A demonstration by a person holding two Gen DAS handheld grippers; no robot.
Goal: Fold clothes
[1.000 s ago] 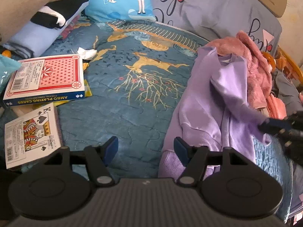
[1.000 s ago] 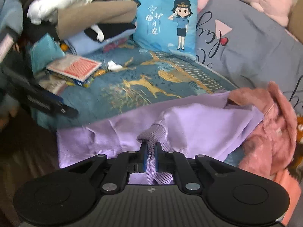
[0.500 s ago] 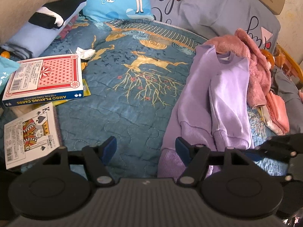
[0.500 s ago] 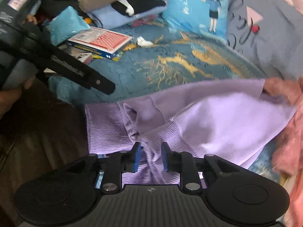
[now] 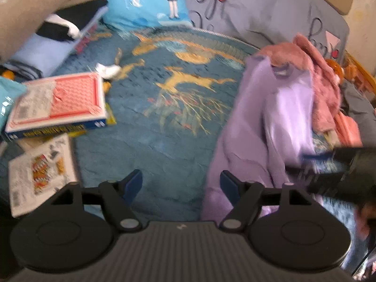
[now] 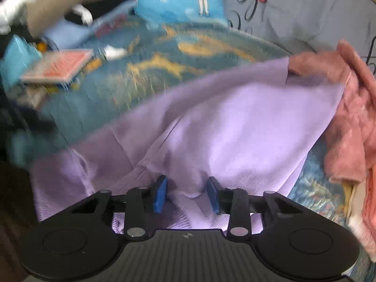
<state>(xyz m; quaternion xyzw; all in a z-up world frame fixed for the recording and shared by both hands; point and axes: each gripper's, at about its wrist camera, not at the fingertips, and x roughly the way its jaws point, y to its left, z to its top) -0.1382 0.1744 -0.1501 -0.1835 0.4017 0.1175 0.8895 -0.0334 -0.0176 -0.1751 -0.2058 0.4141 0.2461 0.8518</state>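
A lilac sweatshirt (image 5: 270, 127) lies on the blue patterned bedspread (image 5: 169, 122), with one sleeve folded over its body. My left gripper (image 5: 181, 183) is open above the bedspread, just left of the sweatshirt's hem. In the right wrist view the sweatshirt (image 6: 235, 127) fills the middle. My right gripper (image 6: 186, 193) is open over its ribbed cuff and hem, and the cloth lies loose between the blue pads. The right gripper (image 5: 329, 164) also shows at the right edge of the left wrist view, blurred.
A pink fleece garment (image 5: 317, 77) is heaped against the sweatshirt's far side. Two playing-card boxes (image 5: 58, 103) lie at the left. A blue cartoon cushion (image 5: 150, 2) and stacked clothes (image 5: 47, 42) sit at the back. Grey bedding (image 6: 305, 11) lies behind.
My right gripper has let go of the sleeve cuff, its jaws going from shut to wide open. The sleeve now lies folded on the sweatshirt. The left gripper has barely moved.
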